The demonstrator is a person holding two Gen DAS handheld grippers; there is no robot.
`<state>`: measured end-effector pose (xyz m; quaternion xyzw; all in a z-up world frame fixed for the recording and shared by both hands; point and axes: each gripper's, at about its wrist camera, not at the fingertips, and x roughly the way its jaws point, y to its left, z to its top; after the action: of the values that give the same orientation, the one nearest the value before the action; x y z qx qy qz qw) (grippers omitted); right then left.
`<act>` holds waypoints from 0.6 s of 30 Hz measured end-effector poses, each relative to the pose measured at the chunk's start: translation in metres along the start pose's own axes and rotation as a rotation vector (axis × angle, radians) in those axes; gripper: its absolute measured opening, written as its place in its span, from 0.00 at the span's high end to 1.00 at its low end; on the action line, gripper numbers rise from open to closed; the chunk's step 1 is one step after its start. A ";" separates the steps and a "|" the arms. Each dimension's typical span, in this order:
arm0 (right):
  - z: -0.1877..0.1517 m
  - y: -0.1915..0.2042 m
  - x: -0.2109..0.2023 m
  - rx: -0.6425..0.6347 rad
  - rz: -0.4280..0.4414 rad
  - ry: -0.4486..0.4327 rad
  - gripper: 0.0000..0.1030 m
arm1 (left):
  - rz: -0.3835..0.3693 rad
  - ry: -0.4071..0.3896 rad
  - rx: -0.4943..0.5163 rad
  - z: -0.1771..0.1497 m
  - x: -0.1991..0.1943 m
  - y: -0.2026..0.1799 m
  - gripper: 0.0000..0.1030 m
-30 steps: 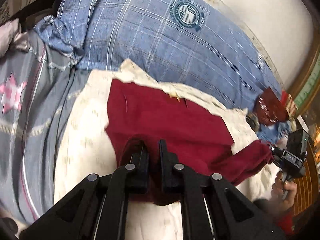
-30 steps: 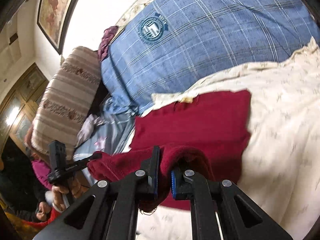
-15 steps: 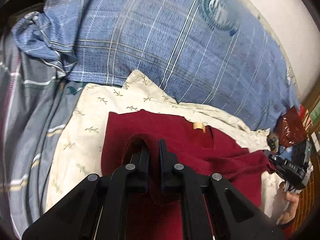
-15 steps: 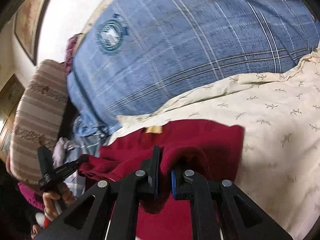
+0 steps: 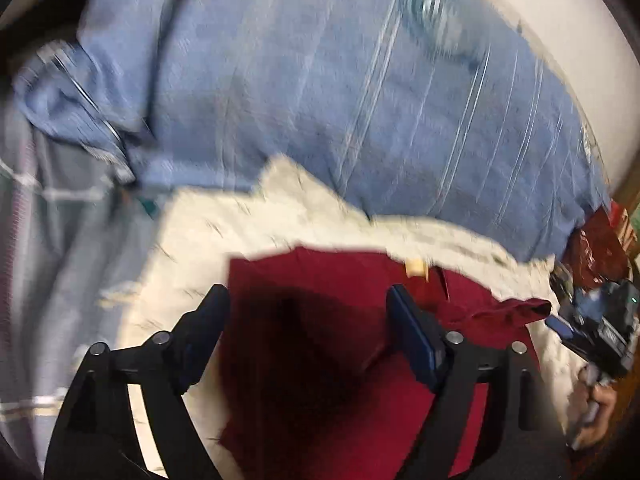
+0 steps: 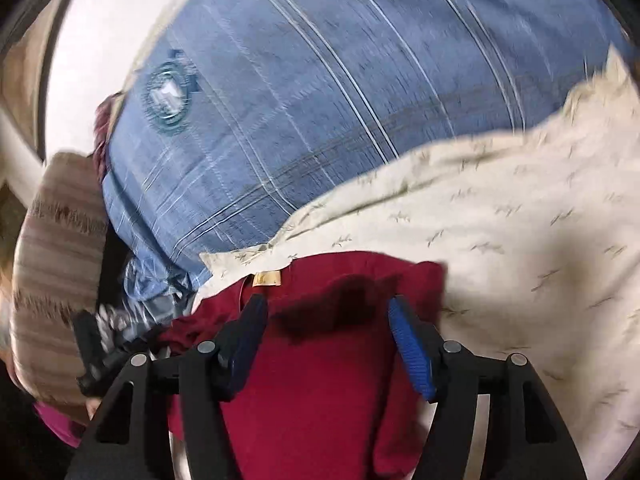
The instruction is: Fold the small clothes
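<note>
While just opening, left tongs [image 5: 308, 312] and right tongs [image 6: 326, 316] spread wide over dark red garment [image 6: 320, 392], gripping nothing, on cream leaf-print sheet [image 6: 520, 240].

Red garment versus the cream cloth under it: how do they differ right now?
The red garment is plain dark red; the cream cloth carries a small sprig print. The red garment lies on top, doubled over, with a tan label at its far edge; the cream cloth is spread beneath and reaches out past it on several sides. Both lie on the bed in front of the blue plaid pillow.
</note>
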<state>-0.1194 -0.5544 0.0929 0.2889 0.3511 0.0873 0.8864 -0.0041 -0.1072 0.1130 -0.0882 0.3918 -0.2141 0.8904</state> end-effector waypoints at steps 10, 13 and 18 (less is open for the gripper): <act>0.014 0.027 0.084 -0.162 -0.143 0.090 0.49 | 0.063 0.101 0.000 -0.008 0.038 0.004 0.22; 0.028 0.010 0.115 -0.110 -0.200 0.115 0.48 | 0.123 0.163 -0.002 -0.009 0.068 0.009 0.22; 0.029 0.003 0.129 -0.099 -0.234 0.142 0.48 | 0.118 0.195 -0.038 -0.009 0.081 0.021 0.21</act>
<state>-0.0043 -0.5185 0.0380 0.1950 0.4395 0.0209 0.8766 0.0448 -0.1249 0.0462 -0.0605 0.4848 -0.1614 0.8574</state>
